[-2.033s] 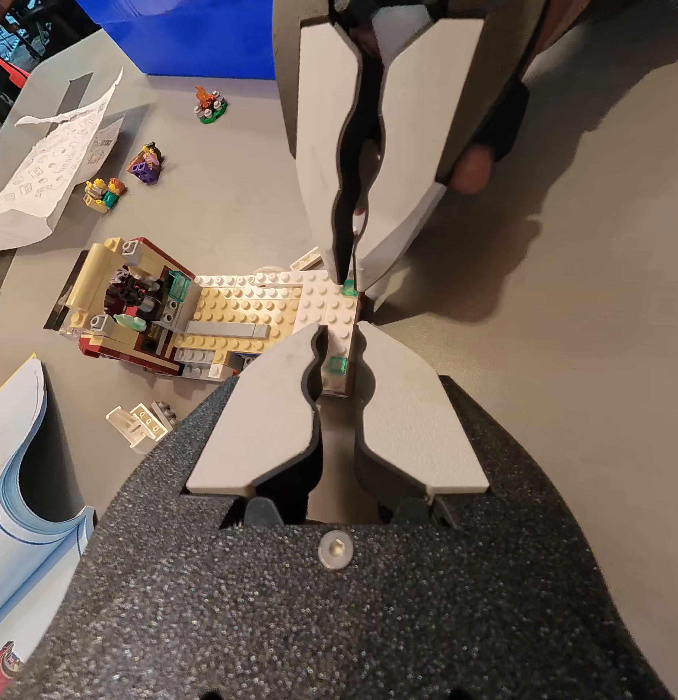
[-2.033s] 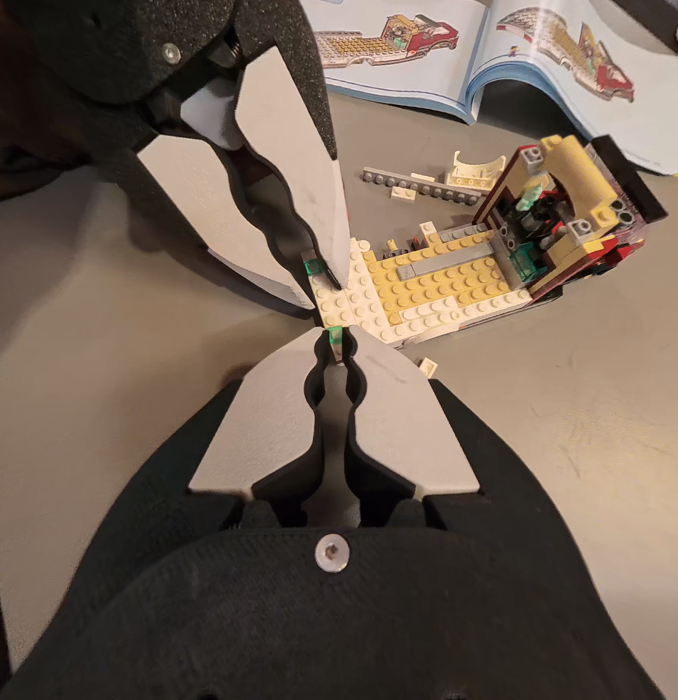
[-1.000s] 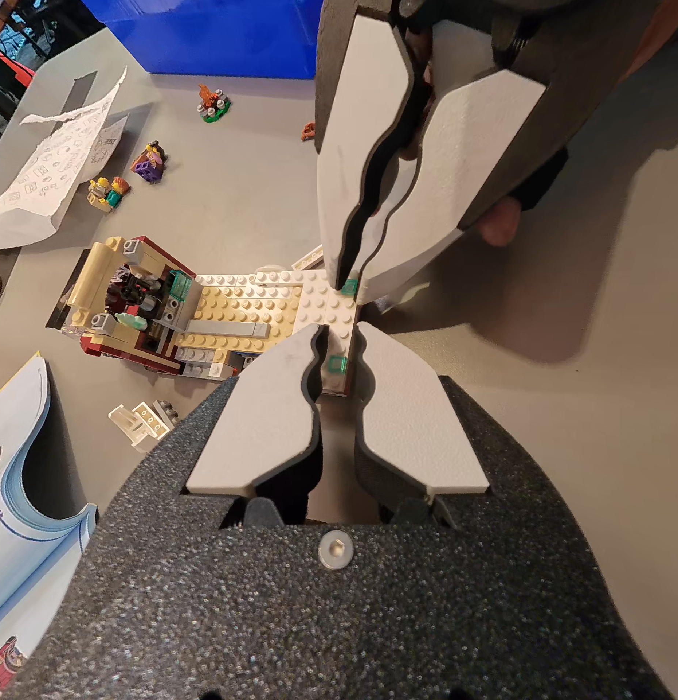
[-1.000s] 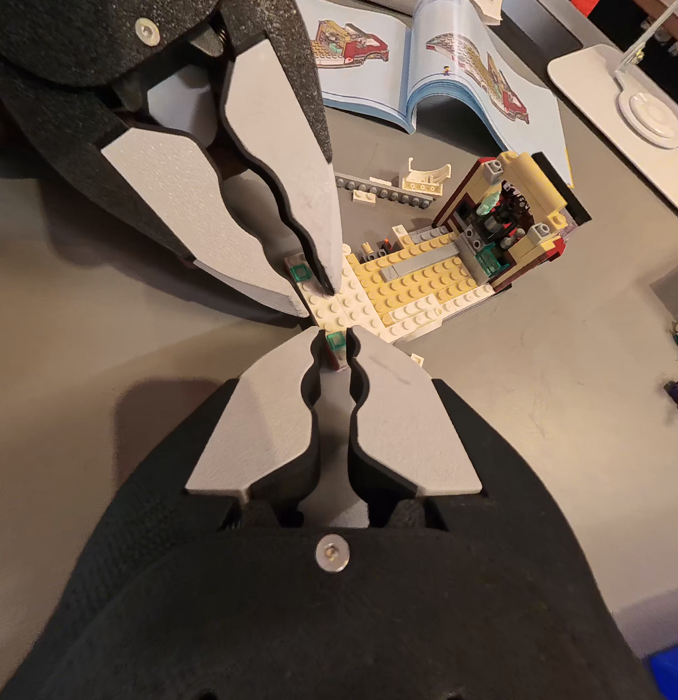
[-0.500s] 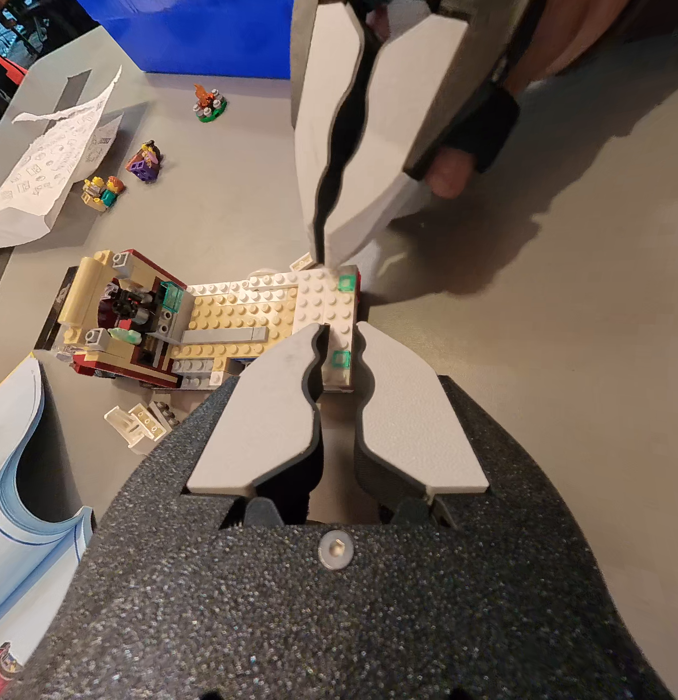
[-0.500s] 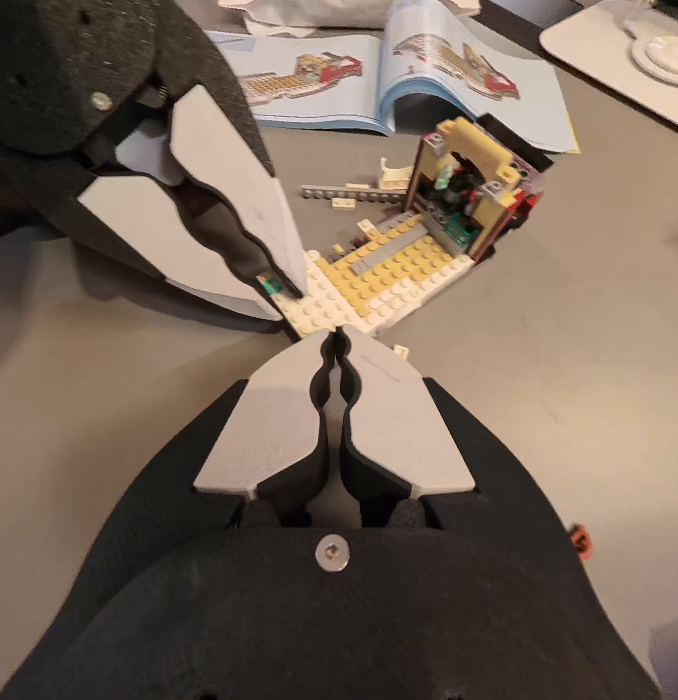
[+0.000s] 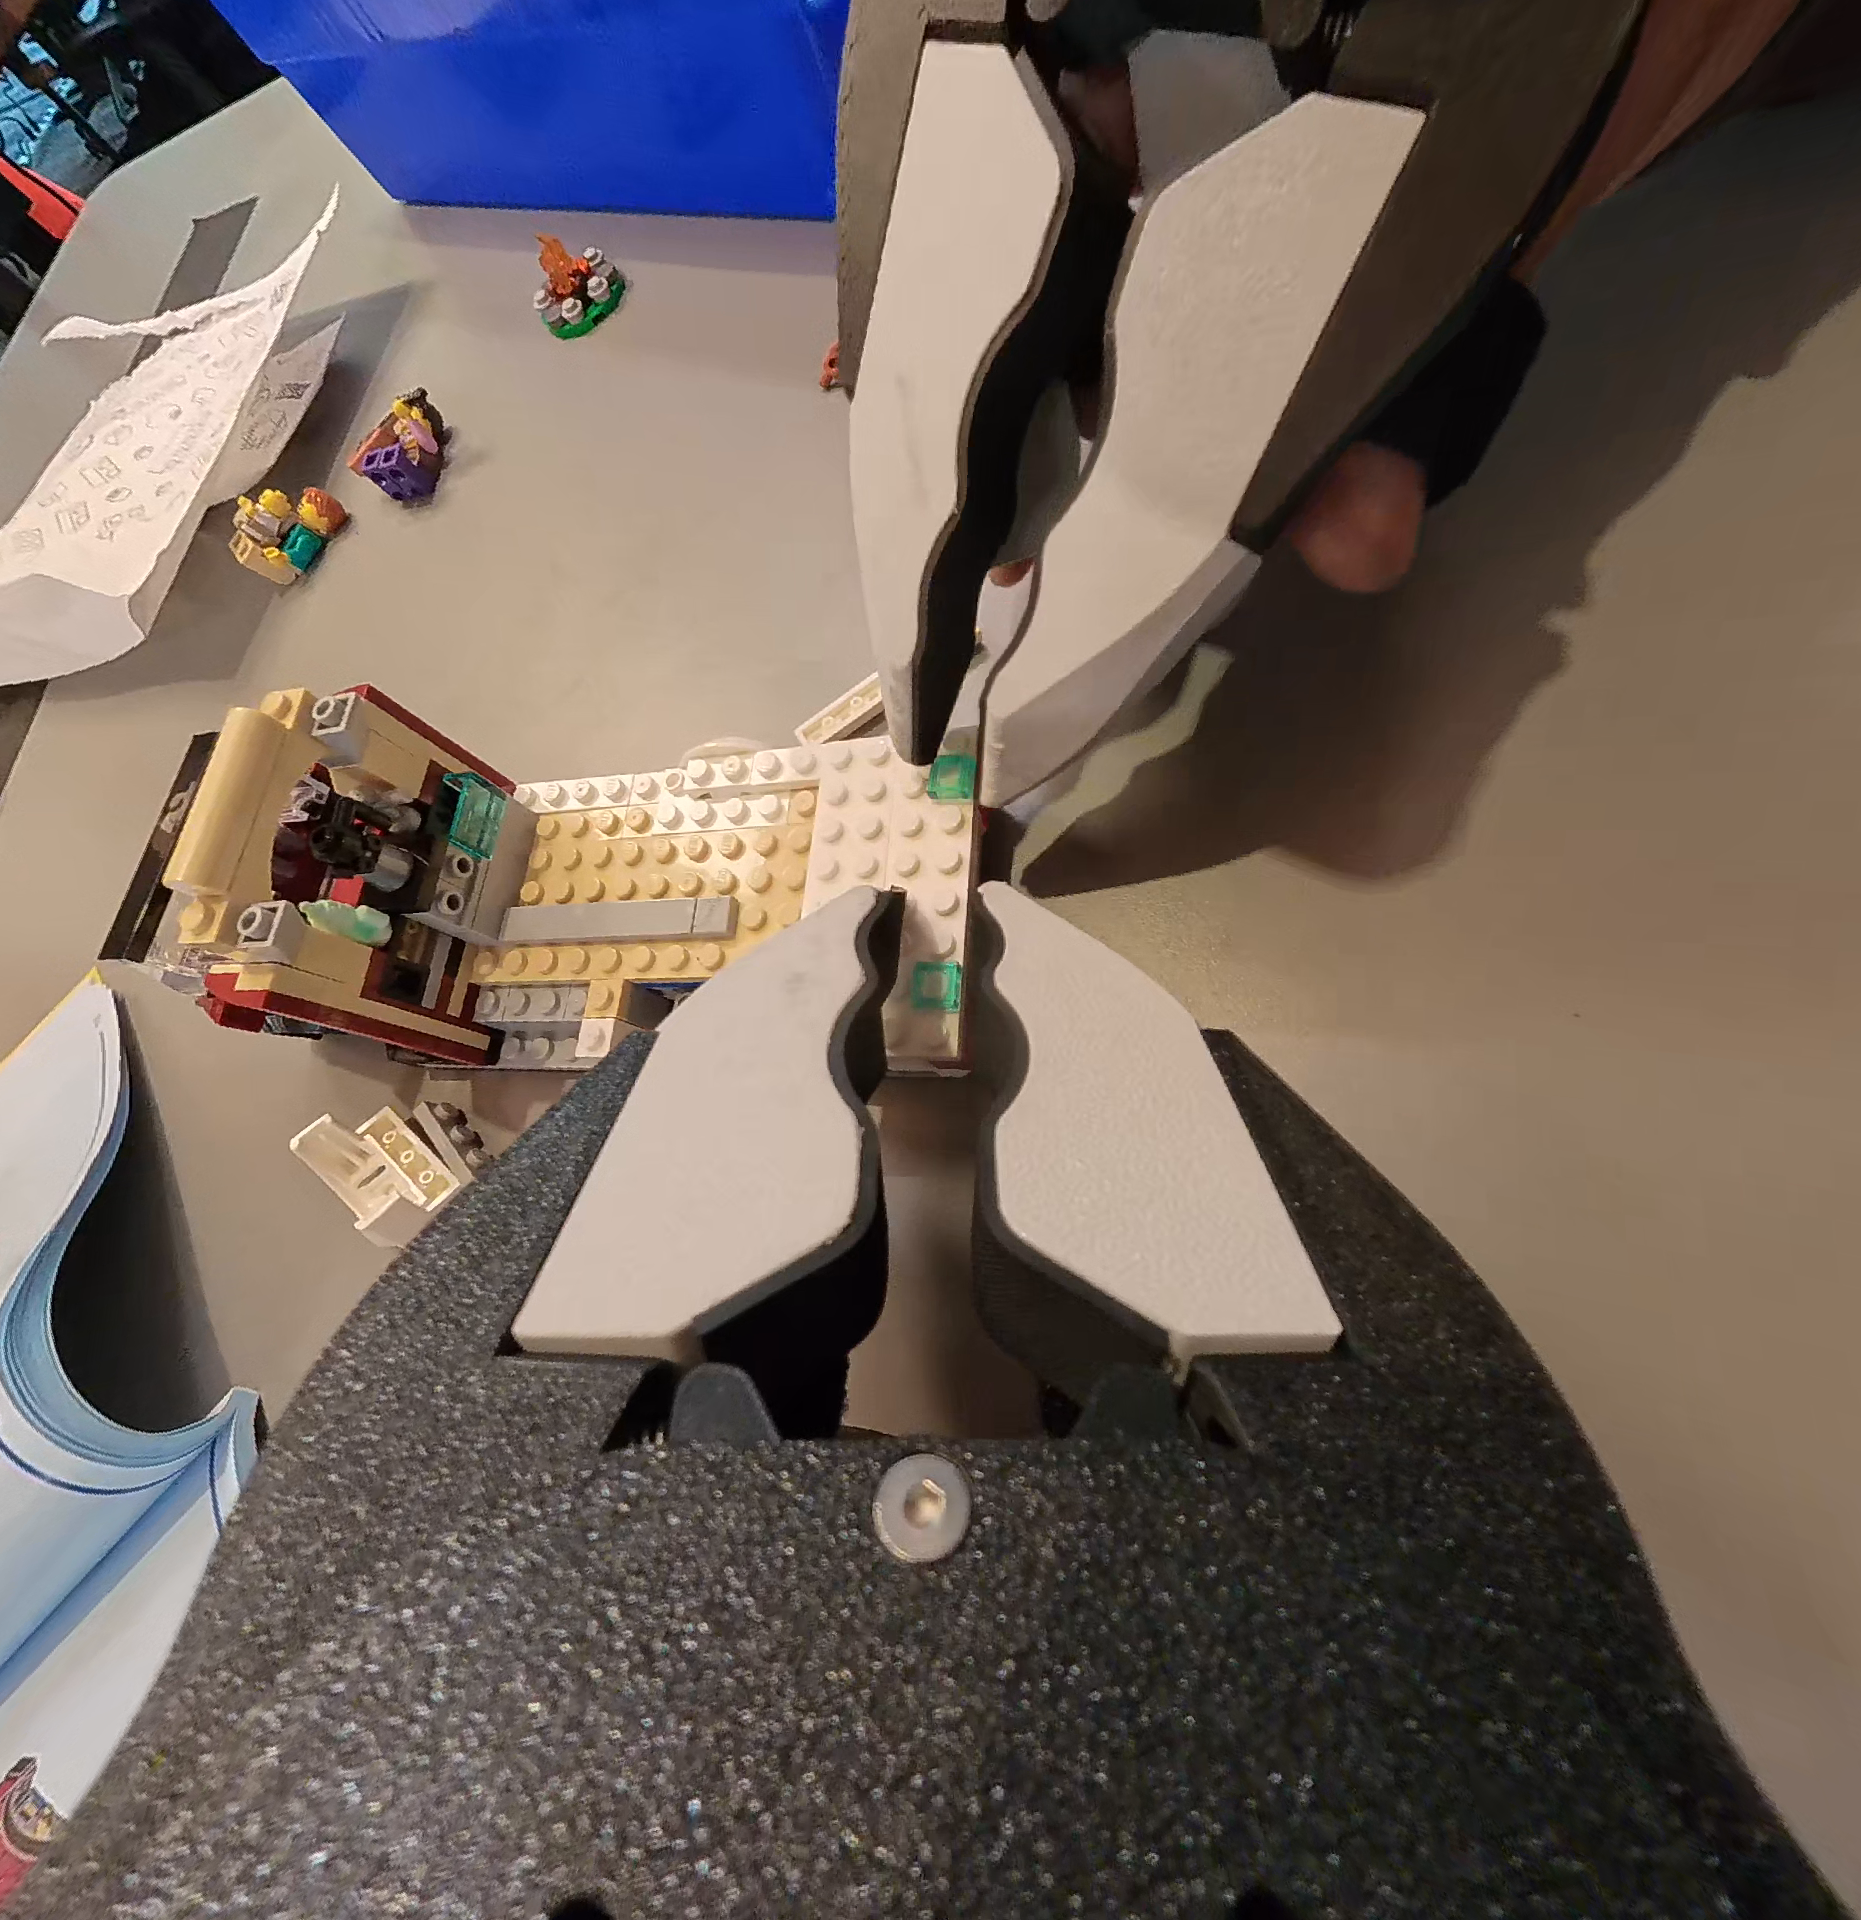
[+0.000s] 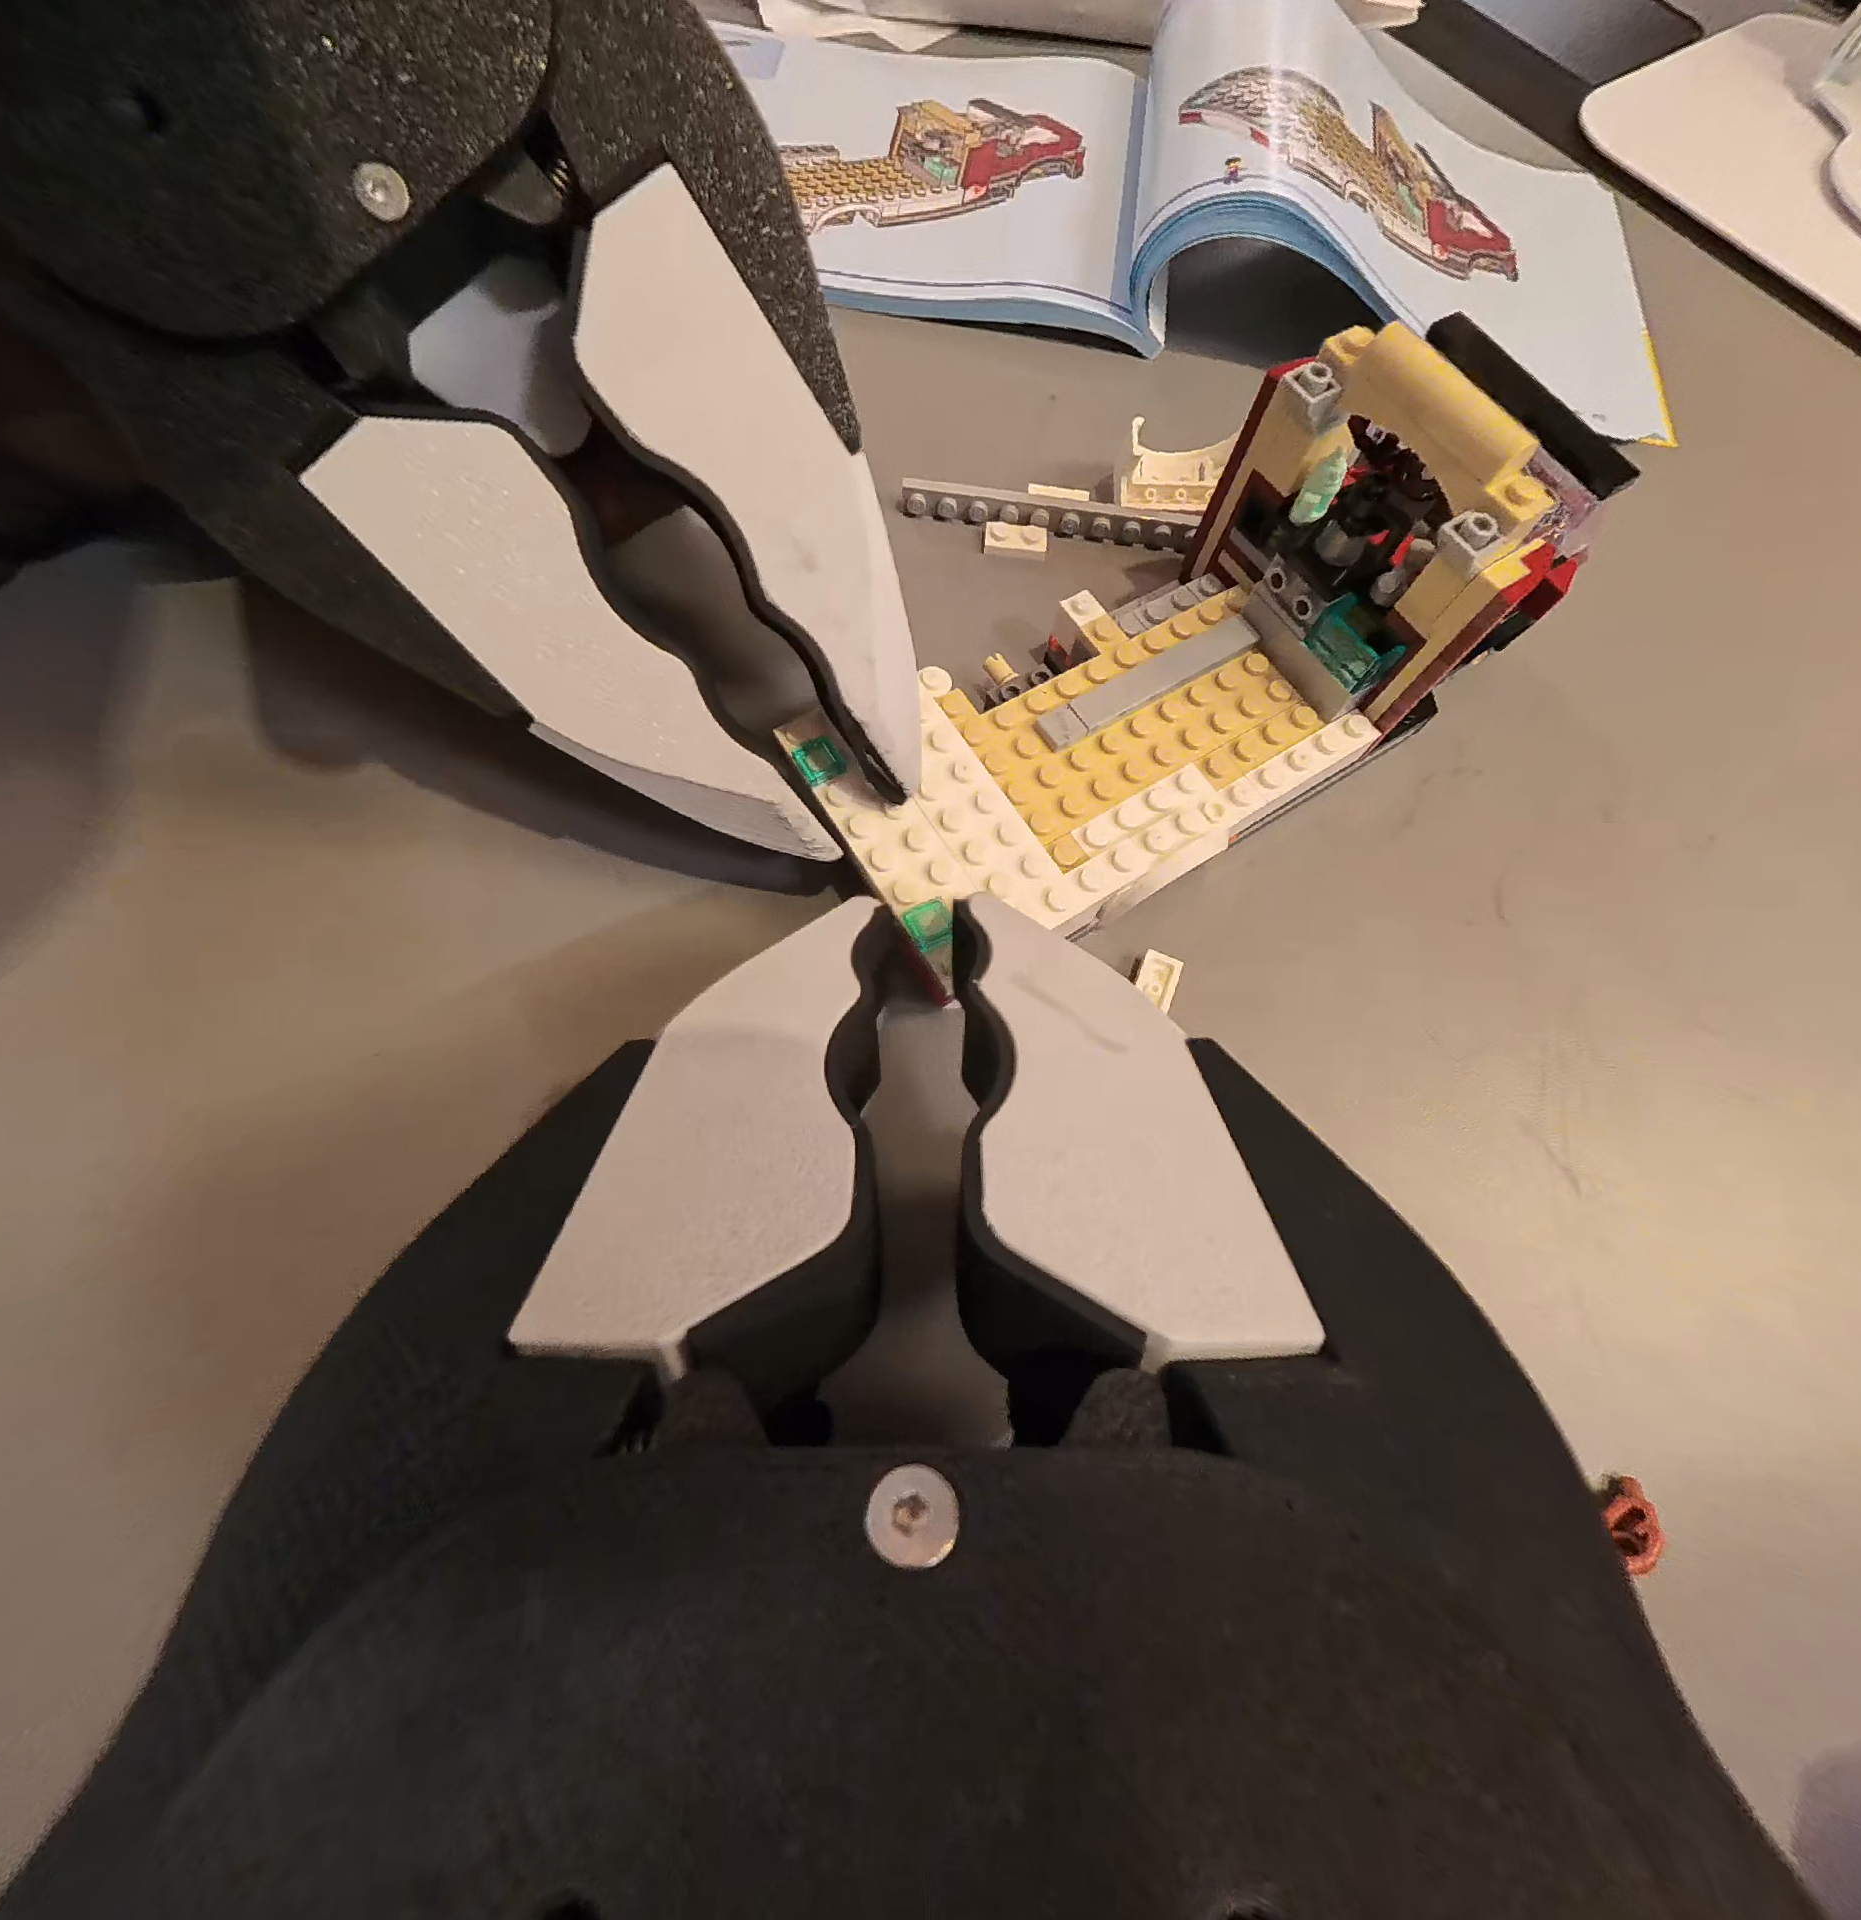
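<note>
A tan and white brick model [image 7: 645, 862] with a dark red cabin lies on the grey table; it also shows in the right wrist view [image 8: 1144, 748]. My left gripper [image 7: 936, 904] is shut on the near corner of its white end plate, beside a green tile [image 7: 934, 985]. My right gripper [image 8: 915, 920] is shut on the opposite corner of that plate, with a second green tile [image 8: 928, 923] between its fingertips. In the left wrist view the right gripper [image 7: 957, 753] comes down from above onto that tile [image 7: 952, 777]. In the right wrist view the left gripper [image 8: 851, 816] is at the upper left.
An open instruction booklet [image 8: 1009, 208] lies beyond the model. Loose pieces [image 7: 386, 1153] and a long grey plate [image 8: 1040, 514] lie near it. Minifigures [image 7: 287, 525], a torn paper bag [image 7: 147, 436] and a blue bin [image 7: 593, 94] are at the far left. A white tray [image 8: 1736, 135] is at the far right. The tips of both grippers are at nearly the same place.
Half a second ago my right gripper was lifted off the plate with its pads together on air, and the tile stayed on the plate. It has come back down around that corner. The left grip is unchanged.
</note>
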Tool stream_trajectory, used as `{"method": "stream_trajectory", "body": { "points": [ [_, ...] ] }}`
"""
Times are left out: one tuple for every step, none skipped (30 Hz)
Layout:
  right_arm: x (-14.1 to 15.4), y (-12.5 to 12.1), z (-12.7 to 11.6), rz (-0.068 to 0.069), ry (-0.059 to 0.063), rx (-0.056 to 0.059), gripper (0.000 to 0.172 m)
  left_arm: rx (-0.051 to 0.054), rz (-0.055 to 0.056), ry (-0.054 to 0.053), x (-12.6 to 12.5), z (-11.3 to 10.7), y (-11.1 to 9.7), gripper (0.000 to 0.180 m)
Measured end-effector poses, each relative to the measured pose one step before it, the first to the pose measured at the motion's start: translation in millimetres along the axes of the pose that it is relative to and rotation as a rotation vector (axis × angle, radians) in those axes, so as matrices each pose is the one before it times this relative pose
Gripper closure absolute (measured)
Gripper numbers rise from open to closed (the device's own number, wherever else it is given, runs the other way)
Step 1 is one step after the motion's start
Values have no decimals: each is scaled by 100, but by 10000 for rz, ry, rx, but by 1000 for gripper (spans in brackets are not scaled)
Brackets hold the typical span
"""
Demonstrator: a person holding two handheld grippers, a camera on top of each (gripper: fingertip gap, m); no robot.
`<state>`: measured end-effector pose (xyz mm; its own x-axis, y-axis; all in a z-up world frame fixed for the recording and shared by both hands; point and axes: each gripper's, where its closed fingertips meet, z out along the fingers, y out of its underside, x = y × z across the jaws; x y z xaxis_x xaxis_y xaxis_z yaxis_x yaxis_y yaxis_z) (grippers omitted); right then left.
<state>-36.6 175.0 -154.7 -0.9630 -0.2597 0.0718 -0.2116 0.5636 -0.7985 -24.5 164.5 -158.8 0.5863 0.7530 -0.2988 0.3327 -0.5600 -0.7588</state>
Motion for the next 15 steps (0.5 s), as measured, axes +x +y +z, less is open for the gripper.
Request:
{"method": "stream_trajectory", "body": {
  "points": [
    [11, 30, 11, -19, 27, -22, 160, 0, -2, 3, 4, 0, 0, 168],
    [51, 41, 44, -23, 33, -32, 160, -1, 3, -3, 2, -2, 12, 168],
    [44, 23, 49, -36, 41, -34, 160, 0, 5, -4, -2, 3, -5, 168],
    [39, 14, 68, -50, 54, -47, 160, 1, 3, 2, 8, 4, -7, 168],
    [13, 38, 70, -74, 56, -74, 158, 4, 13, 8, 24, -2, 3, 168],
    [-4, 24, 51, -95, 74, -67, 157, 1, 13, -2, 14, -7, -6, 168],
    [23, 13, 24, -115, 86, -63, 157, 0, 0, -1, -2, 0, 0, 168],
    [1, 23, 12, -110, 58, -64, 157, 0, -4, 4, 8, 0, 0, 168],
    [12, 17, 10, -76, 16, -52, 157, -1, -3, 1, -10, 3, 3, 168],
    [9, 10, -8, -27, -26, -36, 158, -2, -3, -7, -7, -2, 3, 168],
    [8, 16, -5, 22, -61, -28, 158, -1, 4, -5, 1, 9, 3, 168],
    [-7, 14, -9, 49, -89, -28, 158, -1, 2, -2, 2, -8, 4, 168],
    [9, -2, -10, 86, -117, -27, 158, 0, -9, 7, 2, 4, 3, 168],
    [2, -11, -16, 142, -152, -17, 158, 0, -11, 9, -4, 6, -9, 168],
    [-3, -9, -21, 185, -189, 3, 159, 0, 0, -1, -1, 0, 0, 168]
  ]
}}
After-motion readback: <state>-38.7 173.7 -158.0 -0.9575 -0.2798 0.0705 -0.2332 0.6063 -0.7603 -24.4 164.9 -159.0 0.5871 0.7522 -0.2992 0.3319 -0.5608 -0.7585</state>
